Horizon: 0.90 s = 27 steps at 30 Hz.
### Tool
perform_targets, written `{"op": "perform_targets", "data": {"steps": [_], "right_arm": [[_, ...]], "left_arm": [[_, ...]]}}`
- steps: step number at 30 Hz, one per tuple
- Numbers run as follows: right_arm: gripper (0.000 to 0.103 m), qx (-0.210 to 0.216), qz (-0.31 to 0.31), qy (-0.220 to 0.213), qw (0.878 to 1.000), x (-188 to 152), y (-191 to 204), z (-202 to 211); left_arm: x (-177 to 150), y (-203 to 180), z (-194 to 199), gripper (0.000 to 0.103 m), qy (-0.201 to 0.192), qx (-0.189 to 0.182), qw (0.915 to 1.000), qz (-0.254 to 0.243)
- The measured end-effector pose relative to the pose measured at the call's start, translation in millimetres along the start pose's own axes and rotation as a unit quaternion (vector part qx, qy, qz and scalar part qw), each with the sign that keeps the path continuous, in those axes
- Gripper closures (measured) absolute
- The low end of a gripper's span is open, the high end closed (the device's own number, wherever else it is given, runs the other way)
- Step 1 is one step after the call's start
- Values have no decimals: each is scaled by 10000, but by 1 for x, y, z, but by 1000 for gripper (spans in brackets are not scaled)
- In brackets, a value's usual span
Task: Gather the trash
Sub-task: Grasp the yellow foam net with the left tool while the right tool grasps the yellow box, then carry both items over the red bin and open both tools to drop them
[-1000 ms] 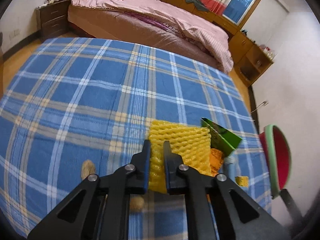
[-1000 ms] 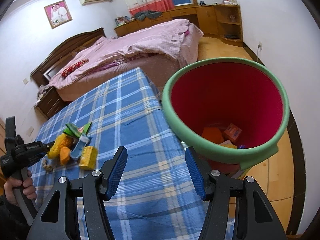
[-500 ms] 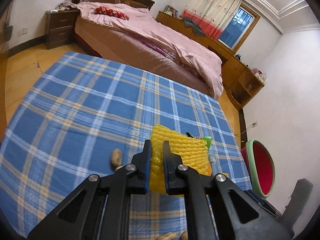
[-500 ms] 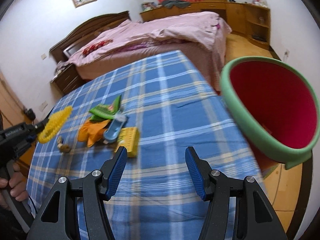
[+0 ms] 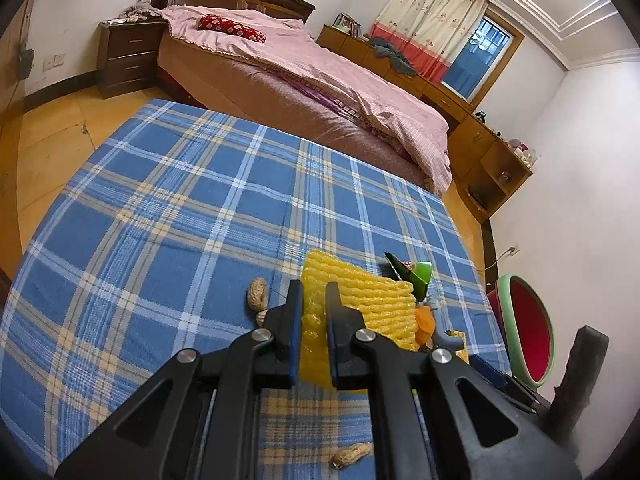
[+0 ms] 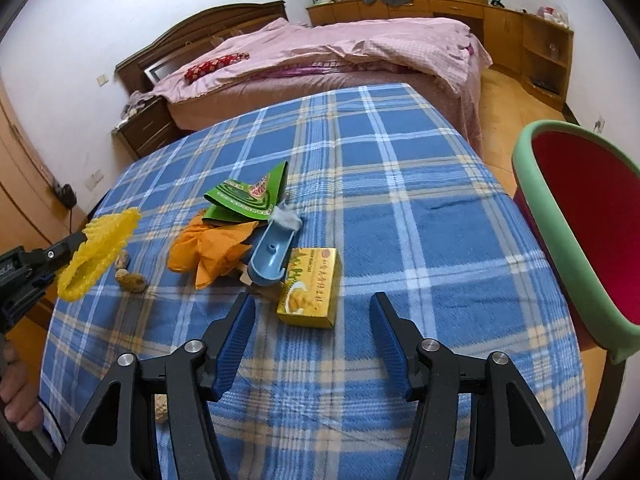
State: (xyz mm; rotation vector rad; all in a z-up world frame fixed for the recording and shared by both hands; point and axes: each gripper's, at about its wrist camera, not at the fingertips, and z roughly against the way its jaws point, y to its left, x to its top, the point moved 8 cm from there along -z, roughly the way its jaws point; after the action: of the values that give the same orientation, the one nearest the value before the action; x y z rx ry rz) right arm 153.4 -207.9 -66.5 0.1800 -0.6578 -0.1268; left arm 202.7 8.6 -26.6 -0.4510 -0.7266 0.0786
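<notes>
1. Blue plaid cloth covers the bench point(image 6: 400, 216), with a pink-quilted bed point(image 6: 340, 52) behind it.
2. Left hand-held gripper point(image 5: 313, 300) is clamped on a yellow foam fruit net point(image 5: 372, 304), held above the cloth.
3. Right hand-held gripper point(image 6: 312, 320) hovers over a yellow cardboard box point(image 6: 310, 286), jaws closing but not touching it.
4. Just beside the box lie a blue plastic scoop point(image 6: 270, 258), orange crumpled wrapper point(image 6: 208, 246) and green printed packet point(image 6: 244, 196).
5. Red bin with green rim point(image 6: 576, 224) stands at the bench's right edge.
</notes>
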Motion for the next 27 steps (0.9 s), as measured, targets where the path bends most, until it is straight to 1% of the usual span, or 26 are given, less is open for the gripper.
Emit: {"op": "perform_targets", "data": {"steps": [1,2,3,10,21,27], "right_arm": [[63,-66,66,11,10000,0,0,-1],[66,-135,106,-5,9999,-1,-1,-1],[74,-153,107,-8,9998,-1,-2,0],[75,41,-117,-110,9999,-3,-17,13],[75,69,-426,-769,9961,2,-41,74],[75,14,-593,-1121,9919,7,-60,104]], "left_arm": [[-1,-2,1,94,-10,-25,10000,-23],[-1,-4,1,94,-17,-39,10000,-41],[-2,-6,1,94,-19,-51,10000,-66],[-4,-23,4,94,-23,-144,9997,-201],[-9,-66,13,94,-45,-462,9976,-516],[-13,-96,11,94,46,-661,9952,-720]]}}
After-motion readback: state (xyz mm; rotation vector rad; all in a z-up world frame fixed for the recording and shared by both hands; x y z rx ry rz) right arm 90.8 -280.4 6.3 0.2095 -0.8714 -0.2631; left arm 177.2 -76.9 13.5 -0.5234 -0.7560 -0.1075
